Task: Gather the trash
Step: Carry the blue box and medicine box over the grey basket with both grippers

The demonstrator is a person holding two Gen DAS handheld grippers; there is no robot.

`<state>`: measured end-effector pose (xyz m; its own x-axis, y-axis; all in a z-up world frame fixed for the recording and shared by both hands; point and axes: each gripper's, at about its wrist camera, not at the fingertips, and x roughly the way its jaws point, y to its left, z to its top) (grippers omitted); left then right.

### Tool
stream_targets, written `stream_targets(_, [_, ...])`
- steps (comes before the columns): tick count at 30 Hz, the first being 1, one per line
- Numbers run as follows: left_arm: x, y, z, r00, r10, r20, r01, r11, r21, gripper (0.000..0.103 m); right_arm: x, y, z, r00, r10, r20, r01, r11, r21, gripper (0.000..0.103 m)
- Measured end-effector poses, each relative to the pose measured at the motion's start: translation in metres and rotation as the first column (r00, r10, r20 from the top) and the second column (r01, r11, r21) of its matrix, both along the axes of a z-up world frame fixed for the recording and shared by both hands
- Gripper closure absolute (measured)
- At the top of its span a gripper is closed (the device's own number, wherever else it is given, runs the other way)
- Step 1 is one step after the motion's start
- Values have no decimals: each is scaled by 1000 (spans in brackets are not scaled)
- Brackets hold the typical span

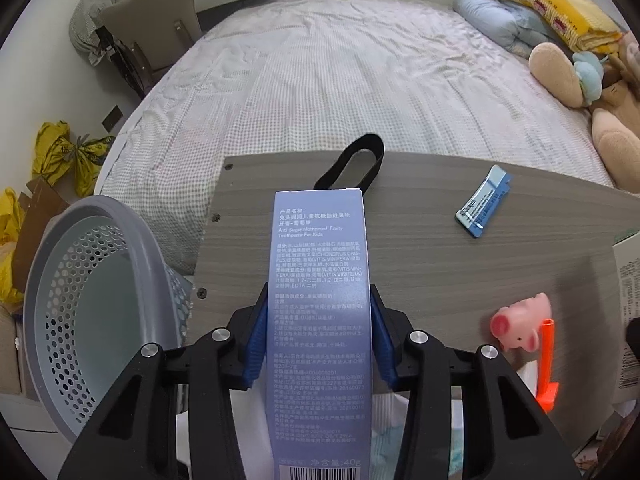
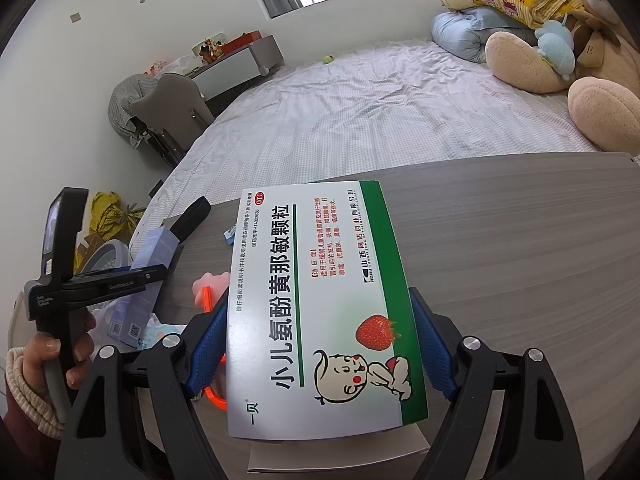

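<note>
The left gripper is clamped with both blue pads on a tall blue toothpaste box at frame centre, above the near edge of the bench and right of the perforated grey basket at lower left; its label reads "Anti-Sugar Mothproof Fruity Toothpaste For Kids" and "40g". The right gripper is opened wide and grips a white-and-green medicine box at frame centre, marked "OTC", with a strawberry and a cartoon child.
</note>
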<state>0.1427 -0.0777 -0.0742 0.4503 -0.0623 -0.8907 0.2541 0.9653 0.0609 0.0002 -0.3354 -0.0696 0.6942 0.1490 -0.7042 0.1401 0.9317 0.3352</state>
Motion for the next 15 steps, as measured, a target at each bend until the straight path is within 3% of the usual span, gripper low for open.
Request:
stream_targets(8, [-24, 15, 61, 991, 3, 133, 9, 996, -86, 60, -2, 13, 20, 999, 20, 31, -19, 999, -32, 24])
stream_targets(15, [-46, 45, 107, 969, 21, 245, 12, 991, -133, 60, 5, 50, 48, 994, 78, 72, -73, 995, -66, 24])
